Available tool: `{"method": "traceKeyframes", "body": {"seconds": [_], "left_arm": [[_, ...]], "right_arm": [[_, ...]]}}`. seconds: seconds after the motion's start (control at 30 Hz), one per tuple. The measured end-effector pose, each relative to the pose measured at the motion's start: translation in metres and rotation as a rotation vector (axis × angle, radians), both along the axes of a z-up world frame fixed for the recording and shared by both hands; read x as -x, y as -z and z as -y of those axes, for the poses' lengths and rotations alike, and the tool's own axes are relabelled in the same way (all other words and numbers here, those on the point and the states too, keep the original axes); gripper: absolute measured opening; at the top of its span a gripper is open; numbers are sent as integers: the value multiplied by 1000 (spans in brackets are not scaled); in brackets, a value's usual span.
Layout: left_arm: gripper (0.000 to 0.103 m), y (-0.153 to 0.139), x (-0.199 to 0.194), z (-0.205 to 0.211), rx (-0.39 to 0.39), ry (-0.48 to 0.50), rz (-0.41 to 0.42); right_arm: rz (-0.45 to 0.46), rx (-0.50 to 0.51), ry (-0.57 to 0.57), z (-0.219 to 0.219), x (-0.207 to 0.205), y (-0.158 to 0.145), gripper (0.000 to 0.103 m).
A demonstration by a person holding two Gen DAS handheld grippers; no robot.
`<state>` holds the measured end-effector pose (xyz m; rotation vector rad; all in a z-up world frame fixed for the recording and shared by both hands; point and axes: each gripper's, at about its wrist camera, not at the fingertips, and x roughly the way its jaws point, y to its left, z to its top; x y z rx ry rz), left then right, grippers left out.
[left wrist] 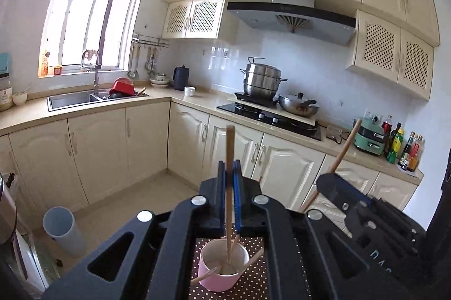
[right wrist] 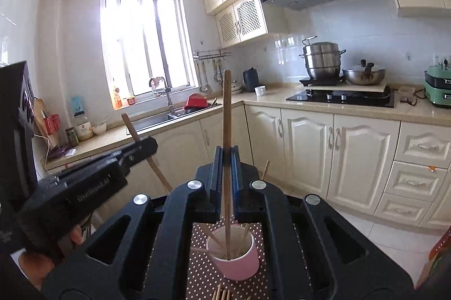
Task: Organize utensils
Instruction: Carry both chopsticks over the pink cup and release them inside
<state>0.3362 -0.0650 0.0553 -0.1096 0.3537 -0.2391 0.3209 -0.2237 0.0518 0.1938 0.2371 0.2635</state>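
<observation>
Both grippers are clamped shut, each on a single wooden chopstick, over a pink cup sitting on a brown cloth dotted with white.

The left gripper (left wrist: 230, 179) is pinching its chopstick (left wrist: 229, 148) between blue-lined jaws. The stick is standing almost upright, pale tan, round and slim, its blunt top rising well above the jaws, its lower end reaching down inside the pink cup (left wrist: 222, 276). The cup is squat, white inside. Other chopsticks are leaning in it; one is poking out over the rim to the left, another slanting off to the right.

The right gripper (right wrist: 226, 167) is gripping its own chopstick (right wrist: 227, 114) the same way: upright, a shade darker brown, top end high above the jaws and lower end dipping into the cup (right wrist: 236, 266). From this side several thin sticks are fanning out against the cup's inner wall. More loose chopsticks (right wrist: 224, 294) are lying on the dotted cloth (right wrist: 203, 280) just in front of the cup.

Each gripper is showing at the edge of the other's view, its stick tilted.
</observation>
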Motion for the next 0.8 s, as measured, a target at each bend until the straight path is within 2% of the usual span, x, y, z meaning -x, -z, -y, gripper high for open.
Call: {"method": "traceKeyframes", "body": {"seconds": [0.23,0.43,0.5,0.53,0.57,0.73,0.8], "left_arm": [[6,33,-19,7,-57,25,-81],[7,46,-27,5,-56,42,-129],[20,48,-28,4,-63,32,-138],[32,49,-28,3,-67,26,-139],[35,50,-27,2,-65,24,-133],[36,52,-22,1,-85,19,-134],[39,52,-20,0,-90,16,-139]], "right_arm": [[-27,14,6,-4,-15,14,6],[-63,32,11,-5,-21,29,6],[-73,34,11,-5,-22,32,6],[-76,37,12,-5,-22,33,6],[-85,39,11,-5,-23,35,6],[-111,38,4,-6,-25,42,6],[-129,36,0,-5,-27,46,6]]}}
